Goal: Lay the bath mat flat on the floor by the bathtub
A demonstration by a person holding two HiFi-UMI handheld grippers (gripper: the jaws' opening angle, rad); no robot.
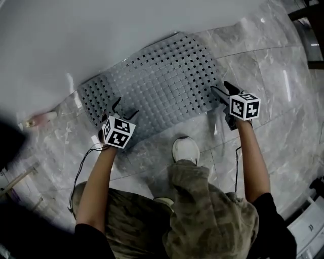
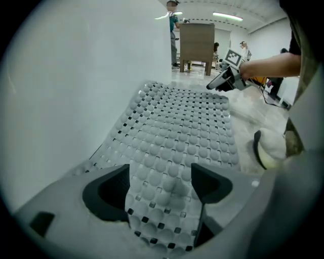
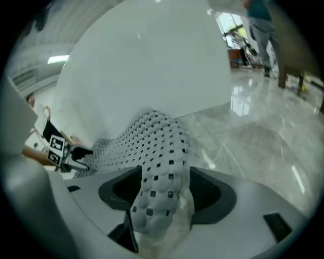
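Observation:
The grey perforated bath mat [image 1: 157, 81] lies spread on the marble floor [image 1: 273, 76] against the white bathtub [image 1: 101, 35], with a slight hump toward its far end. My left gripper [image 1: 125, 109] is at the mat's near left corner; in the left gripper view the mat [image 2: 177, 131] runs between the jaws of my left gripper [image 2: 159, 187], which stand open and apart from it. My right gripper [image 1: 220, 87] is at the mat's right edge. In the right gripper view a raised mat corner [image 3: 157, 197] sits between the open jaws of my right gripper [image 3: 164, 189], with no pad pressing on it.
A person's white shoe [image 1: 185, 149] stands on the floor just in front of the mat's near edge. A small pinkish object [image 1: 43, 119] lies by the tub at the left. Dark furniture [image 1: 311, 15] is at the far right. A wooden cabinet [image 2: 196, 43] stands further back.

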